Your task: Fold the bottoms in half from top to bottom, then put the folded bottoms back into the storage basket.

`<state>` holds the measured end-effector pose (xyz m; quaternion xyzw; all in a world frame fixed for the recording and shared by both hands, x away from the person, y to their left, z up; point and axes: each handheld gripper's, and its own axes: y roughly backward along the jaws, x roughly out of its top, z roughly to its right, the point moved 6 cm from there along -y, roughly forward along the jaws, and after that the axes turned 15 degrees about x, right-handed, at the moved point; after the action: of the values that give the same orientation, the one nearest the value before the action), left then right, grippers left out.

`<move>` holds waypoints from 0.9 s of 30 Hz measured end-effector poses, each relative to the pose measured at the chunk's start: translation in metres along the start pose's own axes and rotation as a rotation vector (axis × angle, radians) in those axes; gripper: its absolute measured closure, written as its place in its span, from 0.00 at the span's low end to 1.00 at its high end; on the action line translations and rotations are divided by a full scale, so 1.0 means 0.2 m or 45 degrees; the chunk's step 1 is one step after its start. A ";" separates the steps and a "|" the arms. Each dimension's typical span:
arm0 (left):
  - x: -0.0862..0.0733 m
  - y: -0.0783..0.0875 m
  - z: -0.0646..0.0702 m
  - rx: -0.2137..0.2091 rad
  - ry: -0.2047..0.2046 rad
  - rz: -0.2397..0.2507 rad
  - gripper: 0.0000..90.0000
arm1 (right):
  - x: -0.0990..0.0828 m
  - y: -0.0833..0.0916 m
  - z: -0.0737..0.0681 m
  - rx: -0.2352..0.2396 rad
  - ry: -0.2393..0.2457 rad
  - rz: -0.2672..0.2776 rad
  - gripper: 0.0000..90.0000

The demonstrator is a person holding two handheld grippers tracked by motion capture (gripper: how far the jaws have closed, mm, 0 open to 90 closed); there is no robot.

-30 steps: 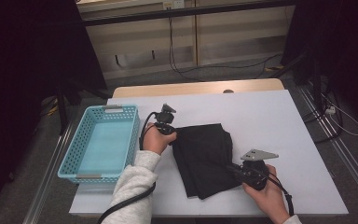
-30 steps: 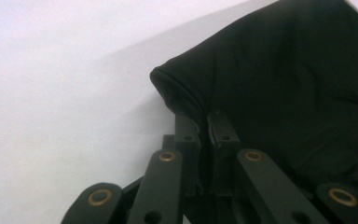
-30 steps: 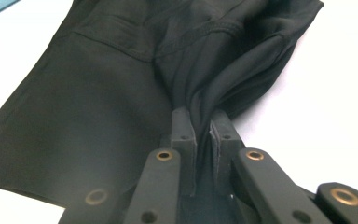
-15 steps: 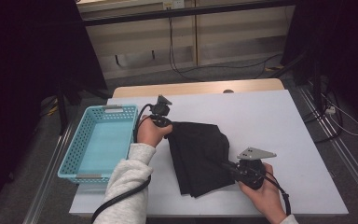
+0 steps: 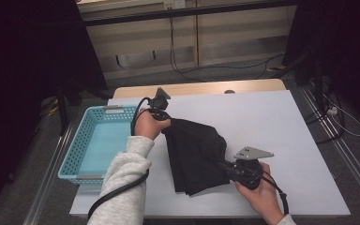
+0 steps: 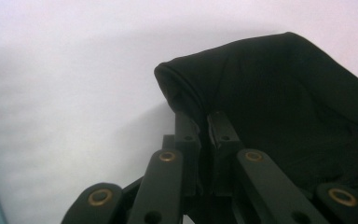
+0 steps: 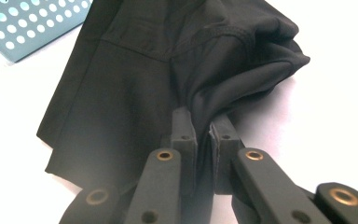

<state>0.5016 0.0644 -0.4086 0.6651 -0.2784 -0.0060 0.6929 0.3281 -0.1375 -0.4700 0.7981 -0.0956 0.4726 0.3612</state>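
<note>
Dim room beyond a white table (image 5: 281, 122), pale cabinet fronts (image 5: 225, 37) at the back, cables (image 5: 206, 70) across grey floor (image 5: 243, 70).

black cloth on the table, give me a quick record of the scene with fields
item: black cloth, folded in layers, partly lifted
left gripper: shut on the cloth's far corner, next to the basket
right gripper: shut on the cloth's right edge, nearer the person
basket: light blue, perforated, at the left of the table, nothing in it
table: white top
cloth vs basket: cloth lies outside the basket, to its right
</note>
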 end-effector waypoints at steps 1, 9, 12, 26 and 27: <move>0.00 0.01 0.00 0.002 -0.004 -0.001 0.94 | 0.00 0.00 0.00 0.003 -0.001 0.003 0.93; 0.03 0.07 -0.03 0.020 0.006 0.004 0.94 | 0.03 -0.02 -0.03 0.019 0.009 0.022 0.93; 0.04 0.09 -0.04 0.028 0.001 0.003 0.94 | 0.04 -0.03 -0.04 0.024 0.010 0.028 0.93; 0.06 0.15 -0.08 0.063 0.005 -0.035 0.94 | 0.09 -0.05 -0.08 0.051 0.031 0.044 0.93; 0.06 0.16 -0.09 0.066 0.005 -0.039 0.94 | 0.09 -0.05 -0.09 0.051 0.029 0.046 0.93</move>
<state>0.5076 0.0789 -0.3744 0.6870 -0.2669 -0.0080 0.6758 0.3315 -0.1149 -0.4547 0.7980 -0.0963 0.4899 0.3375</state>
